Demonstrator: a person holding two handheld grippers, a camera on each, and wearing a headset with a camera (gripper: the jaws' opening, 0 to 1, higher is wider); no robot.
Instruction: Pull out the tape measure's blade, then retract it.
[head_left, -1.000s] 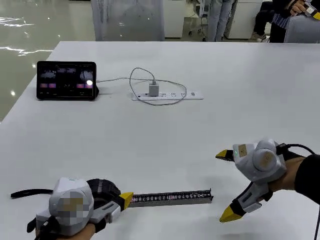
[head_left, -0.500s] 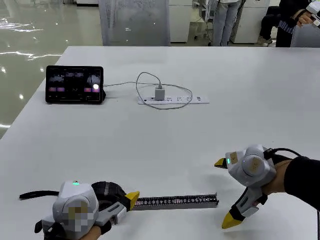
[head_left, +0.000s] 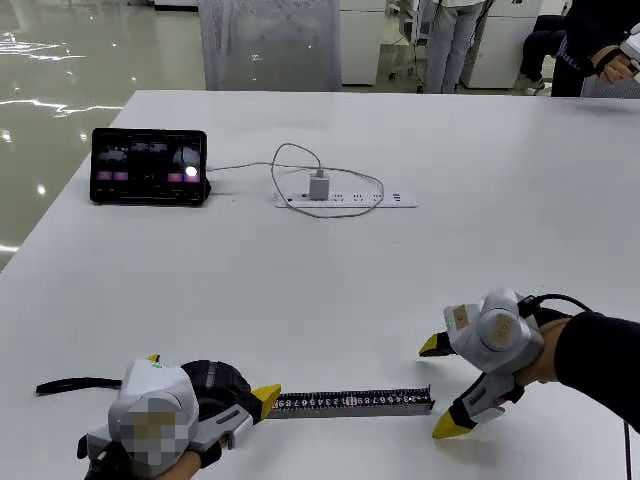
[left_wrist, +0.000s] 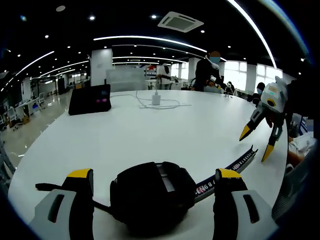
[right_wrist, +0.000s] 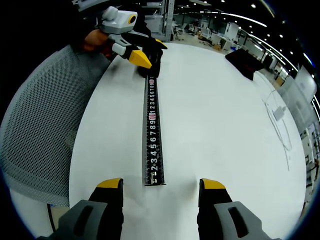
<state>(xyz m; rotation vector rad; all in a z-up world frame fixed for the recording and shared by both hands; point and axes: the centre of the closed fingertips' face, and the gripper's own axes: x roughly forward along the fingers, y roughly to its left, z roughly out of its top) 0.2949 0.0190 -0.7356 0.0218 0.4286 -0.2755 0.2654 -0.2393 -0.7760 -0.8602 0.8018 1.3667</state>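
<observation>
Evidently the black tape measure lay on the table between the open jaws of the left gripper, slim gaps showing. Its numbered blade stretched straight toward the right gripper, whose wide-open jaws flanked its tip without touching.

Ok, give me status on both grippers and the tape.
Left tongs open, straddling the tape measure case. Right tongs open, tips either side of the blade end. Blade out flat on table. Power strip well away.

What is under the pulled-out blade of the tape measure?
The blade lies flat on the white table; nothing else shows beneath. Its root is hidden inside the case between the left tool's jaws.
</observation>
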